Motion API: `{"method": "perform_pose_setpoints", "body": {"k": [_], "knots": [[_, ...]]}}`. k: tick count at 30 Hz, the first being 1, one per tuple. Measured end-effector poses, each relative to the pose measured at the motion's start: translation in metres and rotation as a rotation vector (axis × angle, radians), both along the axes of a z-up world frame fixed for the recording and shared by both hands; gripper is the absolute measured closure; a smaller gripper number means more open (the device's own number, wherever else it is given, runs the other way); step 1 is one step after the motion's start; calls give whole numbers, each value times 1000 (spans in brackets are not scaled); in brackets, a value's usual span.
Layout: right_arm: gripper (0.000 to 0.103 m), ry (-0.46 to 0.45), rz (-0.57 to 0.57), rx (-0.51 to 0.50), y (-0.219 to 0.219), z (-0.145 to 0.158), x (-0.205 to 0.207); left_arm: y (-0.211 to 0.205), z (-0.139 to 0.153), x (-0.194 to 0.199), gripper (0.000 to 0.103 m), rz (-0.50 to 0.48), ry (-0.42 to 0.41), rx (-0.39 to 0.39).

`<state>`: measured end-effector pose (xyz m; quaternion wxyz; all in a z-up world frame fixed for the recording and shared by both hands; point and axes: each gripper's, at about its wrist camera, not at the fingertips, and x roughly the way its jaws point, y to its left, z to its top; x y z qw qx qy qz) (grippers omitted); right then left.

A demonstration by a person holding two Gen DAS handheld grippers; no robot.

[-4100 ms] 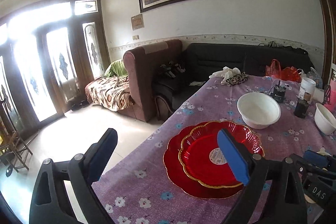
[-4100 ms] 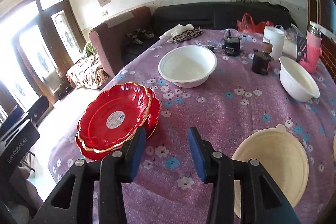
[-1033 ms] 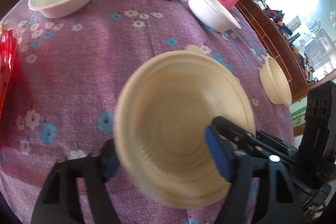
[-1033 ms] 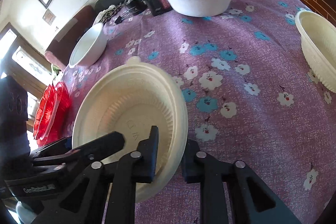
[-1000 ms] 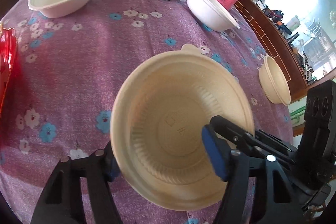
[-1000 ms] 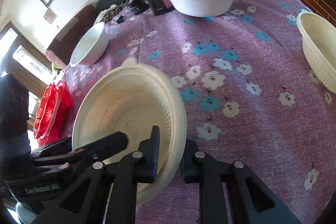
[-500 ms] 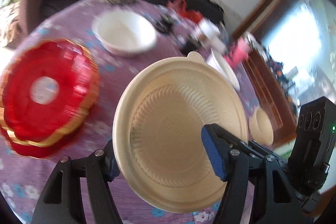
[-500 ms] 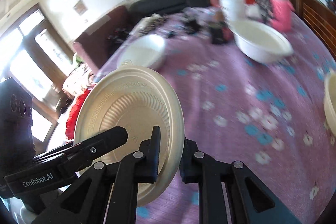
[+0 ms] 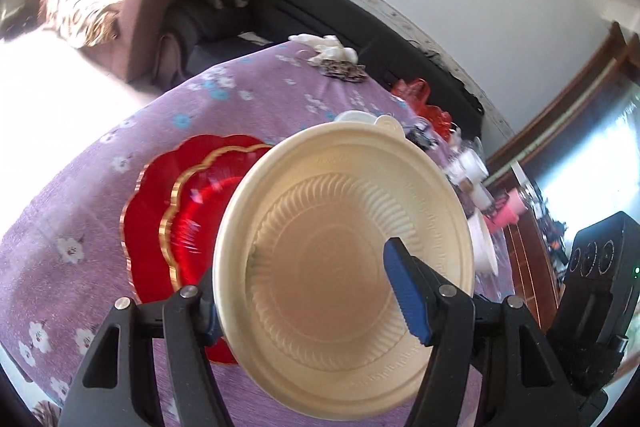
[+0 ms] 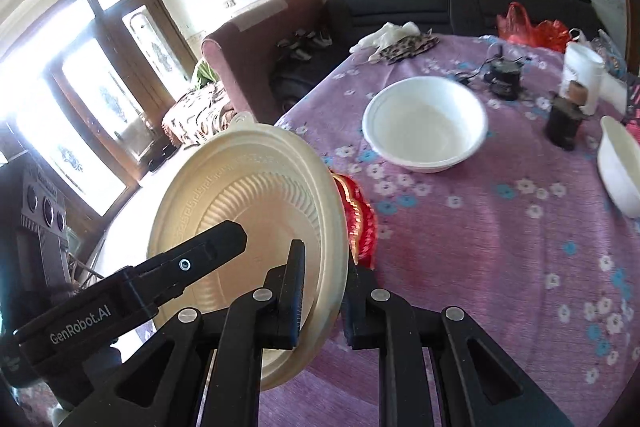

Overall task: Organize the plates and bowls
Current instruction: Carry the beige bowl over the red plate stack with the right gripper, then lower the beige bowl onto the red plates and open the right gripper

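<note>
A cream plate (image 9: pixel 344 251) is held tilted in the air by both grippers. My left gripper (image 9: pixel 308 291) is shut on it, one finger behind the left rim, the blue pad (image 9: pixel 404 291) on the inner face. My right gripper (image 10: pixel 324 291) is shut on the plate's (image 10: pixel 248 211) right rim. Two stacked red plates (image 9: pixel 184 223) with gold rims lie on the purple flowered tablecloth (image 9: pixel 80 219) just beyond the cream plate; in the right wrist view only their edge (image 10: pixel 360 215) shows. A white bowl (image 10: pixel 424 123) stands further back.
A second white bowl (image 10: pixel 620 167) sits at the right edge. A dark jar (image 10: pixel 564 123), a white cup (image 10: pixel 580 71), a small black device (image 10: pixel 504 75) and a red bag (image 10: pixel 532 27) stand at the back. Sofas (image 10: pixel 400 15) lie beyond the table's far edge.
Both grippers lifted the cream plate off the table and carried it left. It now hangs tilted beside the red plates, which have come into view.
</note>
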<state>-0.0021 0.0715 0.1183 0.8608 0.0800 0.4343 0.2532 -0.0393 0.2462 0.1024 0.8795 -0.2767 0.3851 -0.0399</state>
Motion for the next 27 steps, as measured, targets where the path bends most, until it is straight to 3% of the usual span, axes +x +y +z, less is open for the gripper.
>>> {"method": "perform_pose_setpoints", "body": {"k": [11,24,27], "knots": [[86,9,9,-66,28,-14,17,22,-17,10,37,19,25,-16],[86,29,-20,-67,36,-30,33,37,-26,20,35,34,34,-43],[79,22,-33,-64,36,-30,36,39,-25,19,33,36,32,-48]]}}
